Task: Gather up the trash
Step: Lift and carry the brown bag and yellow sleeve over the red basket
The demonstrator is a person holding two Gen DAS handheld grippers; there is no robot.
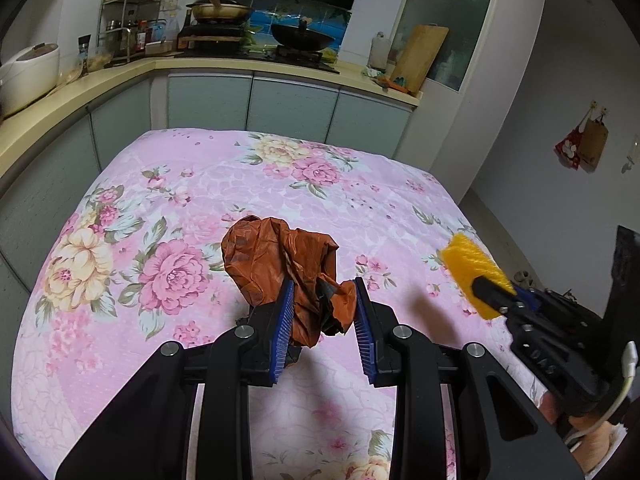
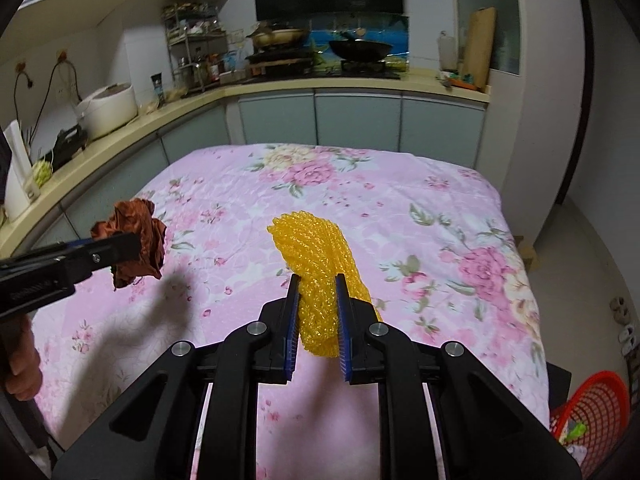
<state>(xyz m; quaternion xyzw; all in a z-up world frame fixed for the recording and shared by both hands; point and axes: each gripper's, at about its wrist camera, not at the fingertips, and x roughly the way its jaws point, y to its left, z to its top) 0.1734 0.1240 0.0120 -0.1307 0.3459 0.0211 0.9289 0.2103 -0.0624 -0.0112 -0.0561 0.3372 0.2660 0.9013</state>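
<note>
A floral cloth (image 1: 208, 184) covers the tabletop. A red basket (image 2: 596, 412) stands low at the right. The left tongs (image 1: 324, 300) are narrowed, clamped on a crumpled brown bag (image 1: 280, 264) held above the cloth. The right tongs (image 2: 318, 300) are nearly closed, pinching yellow mesh (image 2: 316, 256), also lifted clear.

Two grippers: left gripper (image 1: 323, 292), right gripper (image 2: 318, 288). Two trash pieces, both lifted over the table (image 2: 400, 216): one crumpled brown bag (image 1: 276, 264), one yellow foam net (image 2: 316, 252). One flowered pink cloth (image 1: 200, 184) covering the table. One red mesh basket (image 2: 592, 412) off the table's near right corner. On the far counter (image 1: 120, 72): two pans, one rice cooker (image 1: 28, 72), one cutting board (image 1: 424, 56).
</note>
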